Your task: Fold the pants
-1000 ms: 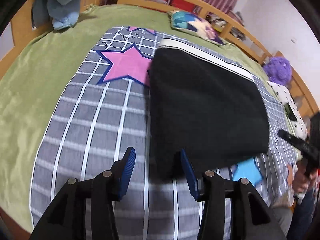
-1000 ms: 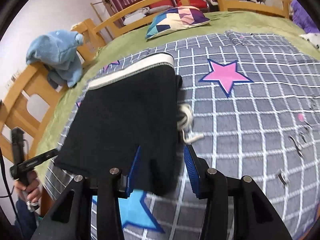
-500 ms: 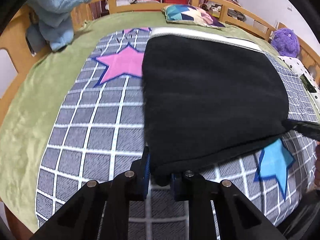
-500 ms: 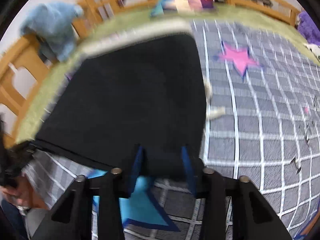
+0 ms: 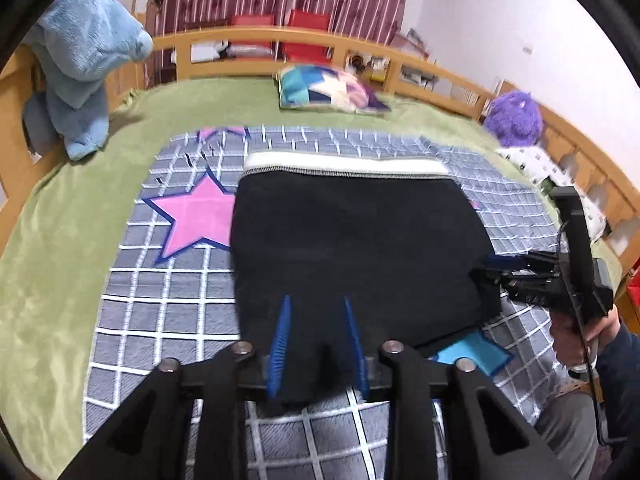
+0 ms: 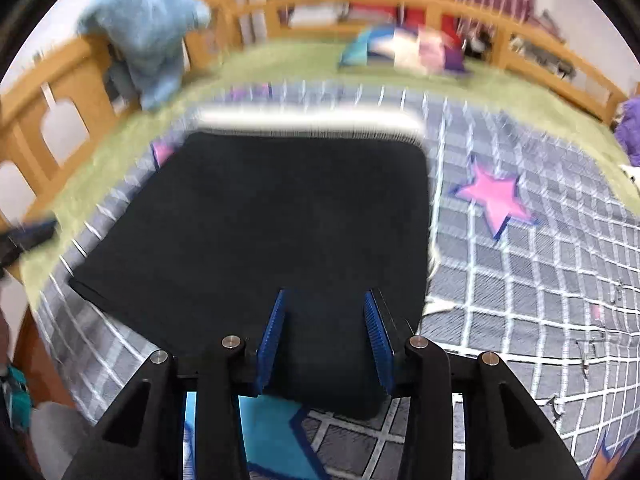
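The black pants lie folded on the grey checked blanket, their white waistband at the far edge. My left gripper is open, its blue pads on either side of the near left corner of the fabric. My right gripper is open over the near right corner of the pants, with cloth between the pads. The right gripper also shows in the left wrist view at the pants' right edge. A white drawstring pokes out on the right.
The grey checked blanket with pink and blue stars covers a green bedspread. A blue plush toy hangs on the wooden rail at left. A patchwork pillow and a purple plush sit at the back.
Both grippers were closing on the near corners half a second ago; now both are open. The views have risen and turned toward the headboard. The right view is blurred by motion.
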